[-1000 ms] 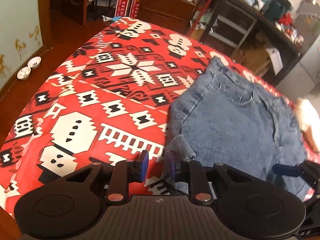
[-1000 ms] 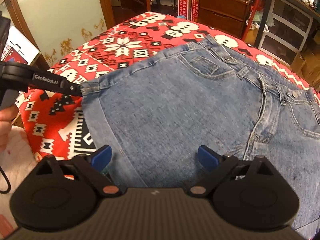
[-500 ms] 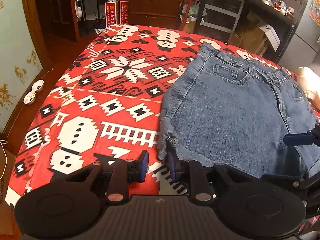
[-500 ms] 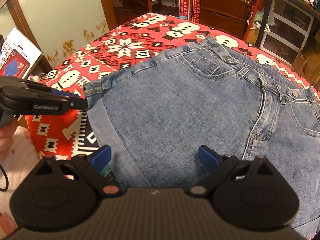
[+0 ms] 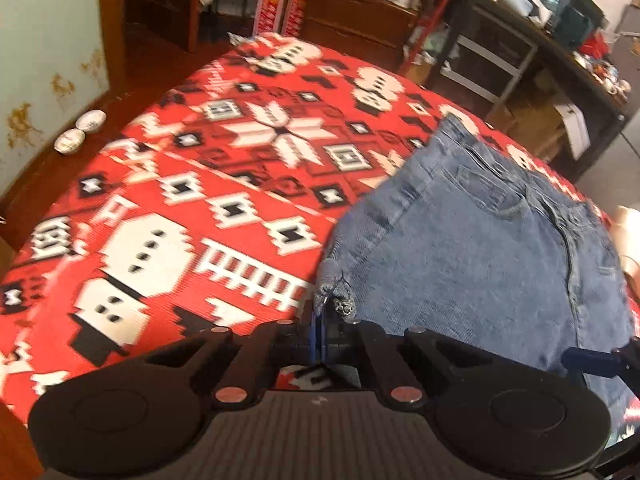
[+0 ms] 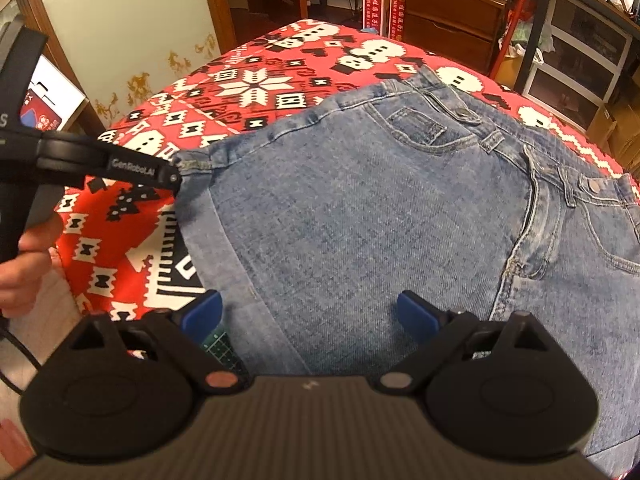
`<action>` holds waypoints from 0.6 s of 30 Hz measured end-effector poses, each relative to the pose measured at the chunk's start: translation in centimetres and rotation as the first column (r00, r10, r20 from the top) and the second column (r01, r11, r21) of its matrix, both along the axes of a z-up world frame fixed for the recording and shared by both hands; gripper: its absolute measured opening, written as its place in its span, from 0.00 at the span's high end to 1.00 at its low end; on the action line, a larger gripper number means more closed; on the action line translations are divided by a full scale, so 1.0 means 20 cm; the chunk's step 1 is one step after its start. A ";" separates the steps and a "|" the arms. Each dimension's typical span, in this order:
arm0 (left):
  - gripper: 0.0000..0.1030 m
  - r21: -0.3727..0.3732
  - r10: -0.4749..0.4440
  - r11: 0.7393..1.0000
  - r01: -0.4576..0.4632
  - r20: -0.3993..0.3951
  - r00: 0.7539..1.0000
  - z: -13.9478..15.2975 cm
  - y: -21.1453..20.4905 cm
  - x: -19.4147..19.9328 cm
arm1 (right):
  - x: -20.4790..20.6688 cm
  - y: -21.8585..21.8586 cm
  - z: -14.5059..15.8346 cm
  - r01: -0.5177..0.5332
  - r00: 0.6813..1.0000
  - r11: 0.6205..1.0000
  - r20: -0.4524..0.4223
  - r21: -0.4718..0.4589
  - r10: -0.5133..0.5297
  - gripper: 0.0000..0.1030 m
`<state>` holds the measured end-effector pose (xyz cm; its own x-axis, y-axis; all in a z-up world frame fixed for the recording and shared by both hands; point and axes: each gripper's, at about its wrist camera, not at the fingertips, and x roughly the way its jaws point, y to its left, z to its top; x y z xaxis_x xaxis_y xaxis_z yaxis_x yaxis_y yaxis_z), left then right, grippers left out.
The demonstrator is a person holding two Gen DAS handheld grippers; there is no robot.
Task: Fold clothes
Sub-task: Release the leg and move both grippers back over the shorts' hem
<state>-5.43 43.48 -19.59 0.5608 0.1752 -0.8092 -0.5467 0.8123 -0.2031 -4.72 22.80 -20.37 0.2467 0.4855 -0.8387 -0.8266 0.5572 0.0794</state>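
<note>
The left gripper [image 5: 319, 334], slightly parted half a second ago, now pinches the frayed corner of the denim shorts [image 6: 400, 216] spread flat on the red blanket [image 5: 180, 220], apparently ready to lift a fold, while the right gripper [image 6: 310, 314] hovers wide apart above them.

- A pair of faded blue denim shorts [image 6: 360, 216] lies flat, front side up, just ahead of the right gripper's [image 6: 310, 316] spread jaws.
- Its waistband, rivets and pockets sit at the far right.
- Its frayed hem corner [image 5: 334, 298] is pinched between the left gripper's [image 5: 319, 334] closed jaws.
</note>
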 end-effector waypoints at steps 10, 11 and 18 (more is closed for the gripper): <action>0.97 -0.002 0.032 0.999 -0.032 -0.024 0.999 0.00 0.06 -0.07 | -0.01 0.05 0.03 -0.024 0.999 0.999 0.036 0.026 0.023 0.08; 0.97 -0.014 0.036 0.999 -0.036 -0.025 0.999 -0.01 0.07 -0.06 | -0.01 0.07 0.03 -0.031 0.998 0.999 0.048 0.026 0.030 0.10; 0.97 -0.165 0.093 0.982 -0.091 0.004 0.996 -0.03 0.17 -0.10 | -0.07 0.20 -0.04 -0.094 0.990 0.996 0.106 0.002 0.093 0.38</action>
<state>-7.40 46.90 -20.15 0.5581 0.0911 -0.8248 -0.6143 0.7136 -0.3368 -6.20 26.73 -21.16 0.2875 0.5167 -0.8065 -0.8789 0.4770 -0.0077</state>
